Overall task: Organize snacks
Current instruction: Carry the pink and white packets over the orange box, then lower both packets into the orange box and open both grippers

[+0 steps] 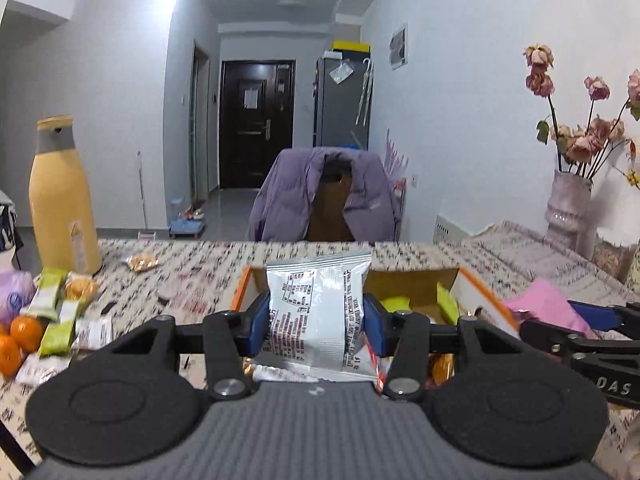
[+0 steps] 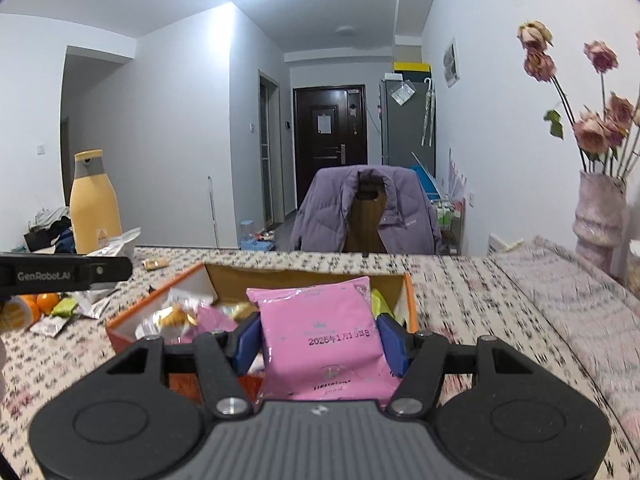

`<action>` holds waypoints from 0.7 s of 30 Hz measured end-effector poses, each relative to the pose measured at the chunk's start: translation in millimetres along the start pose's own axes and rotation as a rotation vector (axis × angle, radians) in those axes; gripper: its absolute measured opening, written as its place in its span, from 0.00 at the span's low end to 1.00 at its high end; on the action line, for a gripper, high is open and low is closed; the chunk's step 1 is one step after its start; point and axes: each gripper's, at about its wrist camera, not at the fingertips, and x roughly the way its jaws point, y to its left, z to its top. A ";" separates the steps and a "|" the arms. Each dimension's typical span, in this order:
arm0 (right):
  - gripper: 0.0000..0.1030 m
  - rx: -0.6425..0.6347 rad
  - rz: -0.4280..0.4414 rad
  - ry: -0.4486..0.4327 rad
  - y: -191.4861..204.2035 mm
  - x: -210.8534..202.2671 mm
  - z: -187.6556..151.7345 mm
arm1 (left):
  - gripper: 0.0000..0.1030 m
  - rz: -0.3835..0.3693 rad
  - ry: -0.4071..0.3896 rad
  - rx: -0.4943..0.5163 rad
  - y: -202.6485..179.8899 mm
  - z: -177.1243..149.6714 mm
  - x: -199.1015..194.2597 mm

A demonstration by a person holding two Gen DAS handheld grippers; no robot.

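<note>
Snacks are in both grippers at once. The left gripper [image 1: 316, 316] has its blue pads clamped on a silver packet [image 1: 316, 308], held upright above the open orange-edged box [image 1: 476, 284] that sits near the middle of the table [image 1: 192, 272]. The right gripper [image 2: 320, 340] pinches a pink packet [image 2: 324, 340] the same way, over the same box [image 2: 160, 300], which already holds several wrapped pieces.

More loose snacks lie along the table's left edge: green bars [image 1: 56, 312], small white sachets and a few oranges [image 1: 24, 332], just in front of the tall yellow bottle [image 1: 62, 196]. One small wrapped biscuit [image 1: 142, 262] sits alone towards the far edge.

Trouble, as I judge it, comes from crowding. Both tools hover over one box, and the right one's fingers already show at the side of the left view, so a careless move could knock them together. Each packet is puffy and held only by its sides; a slack squeeze could let it slide out and land outside the box. Over at the right edge the vase of dried roses [image 2: 600, 220] looks easy to tip with a wide swing.
</note>
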 end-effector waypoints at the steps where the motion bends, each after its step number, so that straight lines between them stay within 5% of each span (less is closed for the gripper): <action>1: 0.59 -0.001 0.000 -0.004 1.4 4.7 4.1 | 0.47 0.000 -0.006 0.002 -1.8 3.9 3.7; 11: 0.59 0.001 -0.011 0.005 7.9 58.5 31.2 | 0.47 -0.001 -0.011 -0.016 -3.8 23.8 50.6; 21: 0.59 0.012 -0.023 0.008 16.0 101.9 12.3 | 0.47 0.040 -0.001 -0.073 5.8 3.3 97.1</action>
